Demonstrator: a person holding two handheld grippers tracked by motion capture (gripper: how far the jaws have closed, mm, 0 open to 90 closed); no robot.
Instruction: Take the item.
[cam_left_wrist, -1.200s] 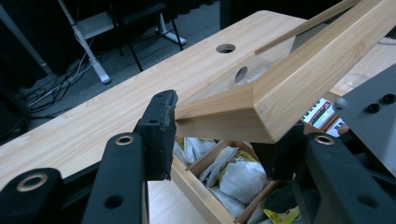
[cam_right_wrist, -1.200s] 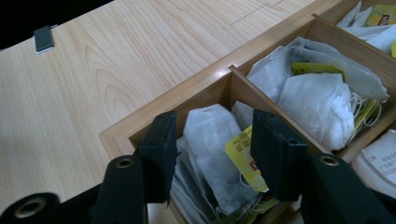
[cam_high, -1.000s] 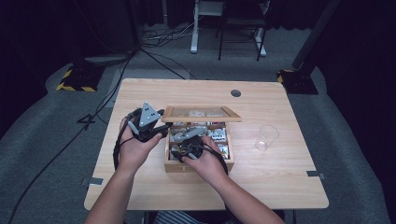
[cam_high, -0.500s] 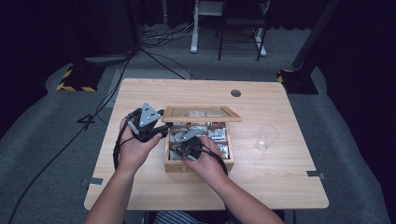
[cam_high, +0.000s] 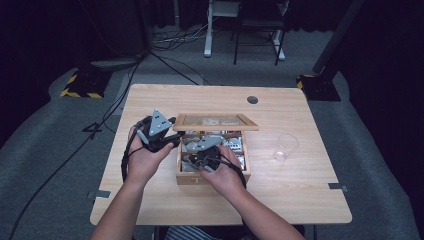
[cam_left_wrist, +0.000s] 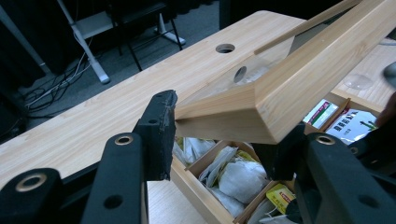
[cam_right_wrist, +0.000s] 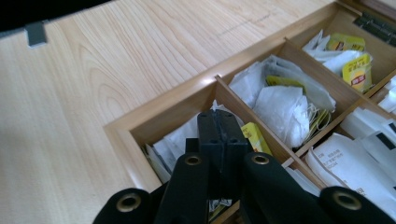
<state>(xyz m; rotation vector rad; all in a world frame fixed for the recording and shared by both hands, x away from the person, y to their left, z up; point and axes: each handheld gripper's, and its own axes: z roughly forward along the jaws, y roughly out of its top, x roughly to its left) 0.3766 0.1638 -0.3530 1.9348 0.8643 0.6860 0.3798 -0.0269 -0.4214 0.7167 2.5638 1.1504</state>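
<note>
A wooden tea box (cam_high: 212, 177) sits mid-table, its compartments full of white tea bags (cam_right_wrist: 280, 102) with yellow tags. Its glass-paned lid (cam_high: 215, 121) is raised. My left gripper (cam_high: 172, 135) is shut on the lid's left corner (cam_left_wrist: 303, 79) and holds it up, one pad (cam_left_wrist: 161, 135) against the wood. My right gripper (cam_right_wrist: 219, 119) is down inside the box's front-left compartment, jaws pressed together among the bags. Whether a bag is pinched between them I cannot tell. From the high view the right gripper (cam_high: 202, 155) sits over the box's front half.
A clear plastic cup (cam_high: 286, 146) stands on the table right of the box. A cable hole (cam_high: 252, 99) lies near the table's far edge. Bare wood runs left of the box (cam_right_wrist: 70, 93). Stand legs and cables lie on the floor beyond.
</note>
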